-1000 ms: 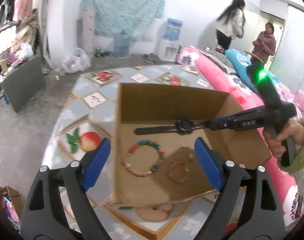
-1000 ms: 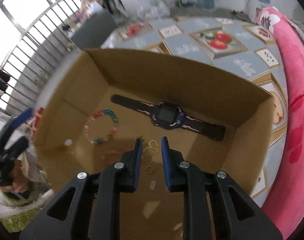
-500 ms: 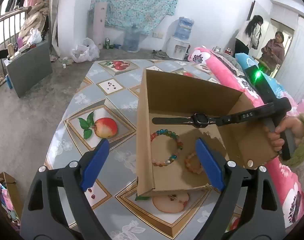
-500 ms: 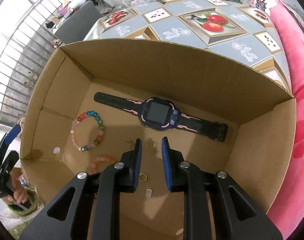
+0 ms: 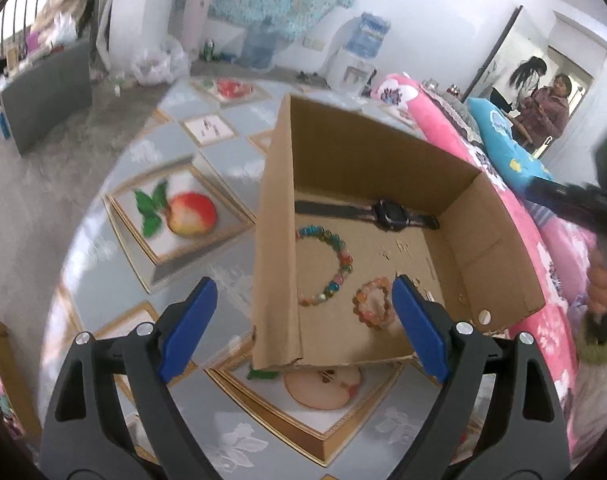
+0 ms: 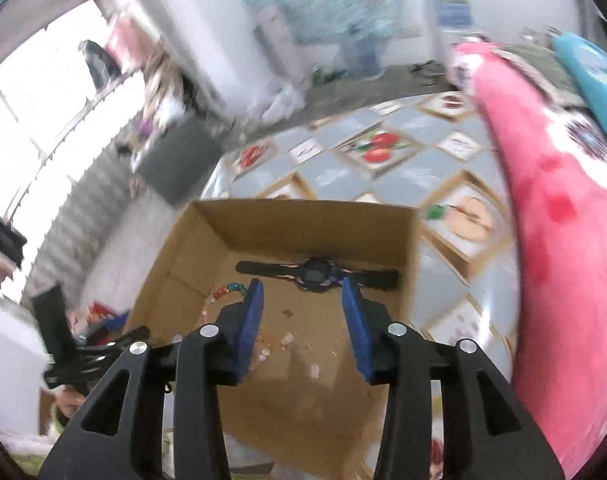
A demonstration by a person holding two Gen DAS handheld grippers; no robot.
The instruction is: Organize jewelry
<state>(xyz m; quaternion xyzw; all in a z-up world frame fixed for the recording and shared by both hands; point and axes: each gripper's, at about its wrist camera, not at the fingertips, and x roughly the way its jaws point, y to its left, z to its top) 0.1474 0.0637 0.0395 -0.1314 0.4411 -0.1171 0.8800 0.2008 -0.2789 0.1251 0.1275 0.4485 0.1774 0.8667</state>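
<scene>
Jewelry sits loose in the cardboard box on the desk: watch along the back wall, bead bracelet and orange bracelet nearer you; your left gripper hangs wide and empty, your right gripper has just opened, nothing between its jaws, probably a release
</scene>
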